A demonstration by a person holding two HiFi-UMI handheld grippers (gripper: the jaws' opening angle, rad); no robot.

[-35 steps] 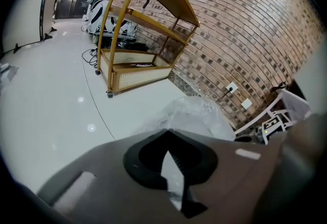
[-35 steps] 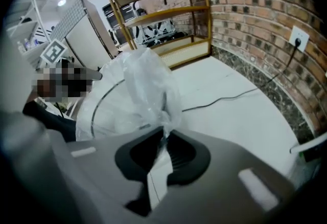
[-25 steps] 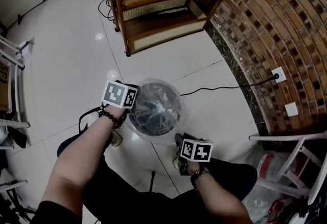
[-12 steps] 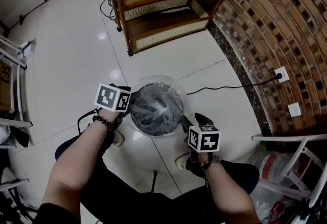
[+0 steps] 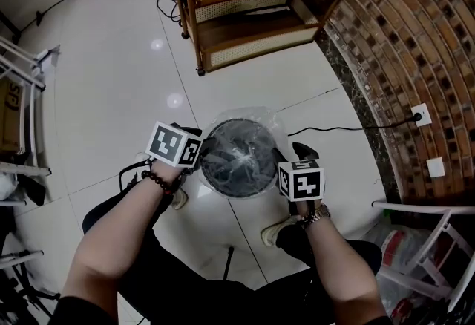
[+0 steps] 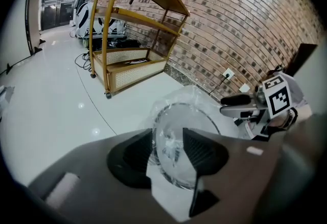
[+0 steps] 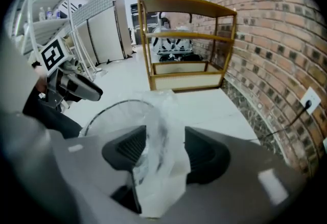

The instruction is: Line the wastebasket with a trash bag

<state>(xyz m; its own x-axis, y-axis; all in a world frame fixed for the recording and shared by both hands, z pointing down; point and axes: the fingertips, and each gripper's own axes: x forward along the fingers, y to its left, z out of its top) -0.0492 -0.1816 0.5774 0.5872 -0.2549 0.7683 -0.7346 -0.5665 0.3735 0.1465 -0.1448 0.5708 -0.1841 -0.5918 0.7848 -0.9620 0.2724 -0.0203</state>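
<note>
Wire wastebasket (image 5: 223, 127) standing upright on the white tiled floor (image 5: 111, 79), seen from above, just ahead of the seated person's knees. A clear trash bag (image 5: 239, 159) sits inside it; its film is turned out over the rim and puffs beyond it on the far side.

Left gripper (image 5: 197, 149) at the basket's left rim. Its jaws have just been opening and now stand spread. In the left gripper view the rim and its film pass between them, and the pads do not press on either.

Right gripper (image 5: 288, 156) at the basket's right rim, facing the left one across the opening. Its jaws have likewise just been opening and stand wide. In the right gripper view a loose fold of bag film rises between them, unpinched.

Surroundings: a beaded bracelet (image 5: 157, 181) on the left wrist and a watch (image 5: 315, 216) on the right. A black cable (image 5: 349, 127) runs across the floor from near the basket to a wall socket (image 5: 421, 114) low on the brick wall (image 5: 415, 34). A wooden shelf unit (image 5: 245, 12) stands beyond the basket, well apart from it. A white frame rack (image 5: 438, 242) stands at the person's right.
</note>
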